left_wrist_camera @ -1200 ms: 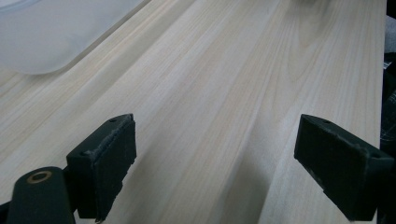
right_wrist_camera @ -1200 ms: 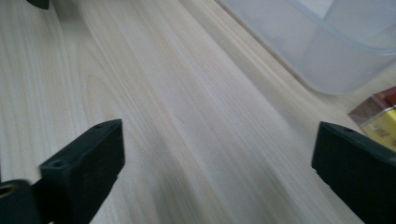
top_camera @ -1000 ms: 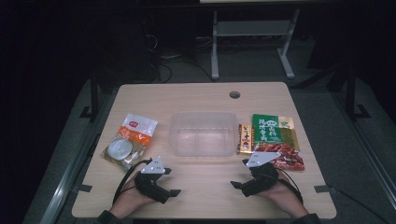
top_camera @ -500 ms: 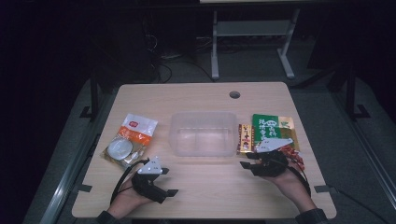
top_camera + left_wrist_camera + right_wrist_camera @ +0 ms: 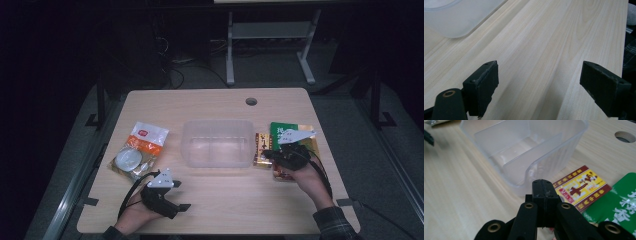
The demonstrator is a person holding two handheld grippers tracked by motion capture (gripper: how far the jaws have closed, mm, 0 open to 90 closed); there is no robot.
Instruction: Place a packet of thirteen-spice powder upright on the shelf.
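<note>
Your right gripper (image 5: 270,154) hovers with its jaws pressed together and nothing between them, its tip over the red-and-yellow packet (image 5: 580,187) just beside the clear plastic bin (image 5: 218,142). Your left gripper (image 5: 539,85) rests near the table's (image 5: 225,200) front edge, jaws spread wide and empty.

Ahead of our right gripper's (image 5: 543,185) matt black jaws stands a frosted, translucent plastic bin (image 5: 529,157), with glossy printed packets (image 5: 580,187) just beside them. Between our left gripper's (image 5: 541,85) rough-faced pads lies a smooth pale wood-grain tabletop (image 5: 554,45) (matt, barely any sheen).
</note>
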